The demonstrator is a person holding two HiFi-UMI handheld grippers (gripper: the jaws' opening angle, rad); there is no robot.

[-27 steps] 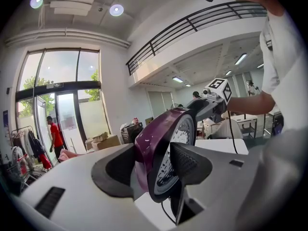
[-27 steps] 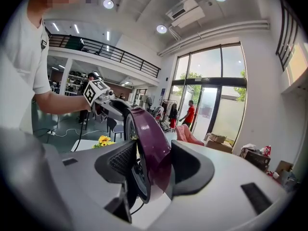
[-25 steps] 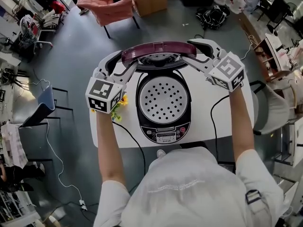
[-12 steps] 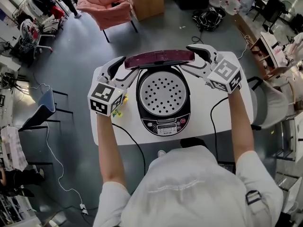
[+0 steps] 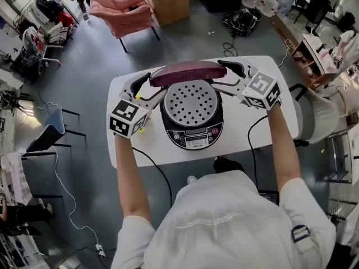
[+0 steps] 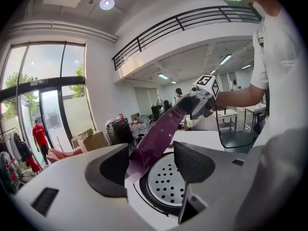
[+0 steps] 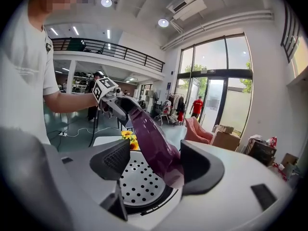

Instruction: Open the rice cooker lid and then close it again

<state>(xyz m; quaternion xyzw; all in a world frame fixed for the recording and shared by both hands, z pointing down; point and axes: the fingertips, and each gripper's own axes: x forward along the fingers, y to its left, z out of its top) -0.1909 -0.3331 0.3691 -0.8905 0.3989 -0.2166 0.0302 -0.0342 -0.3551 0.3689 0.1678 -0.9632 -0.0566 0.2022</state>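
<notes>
Purple lid has tipped forward from near upright a second ago. Its top now faces up, and it hangs half-shut over the rice cooker on the worktop. The left hand-held gripper and right hand-held gripper straddle its two ends. Both sets of jaws have just been opening and stand spread, each lid end leaning on the outer jaw, inner pad clear of it. Perforated inner plate still exposed. Reads as closing phase under way: opening done, lid guided rather than pinched — it needs lowering and pressing until it latches.
</notes>
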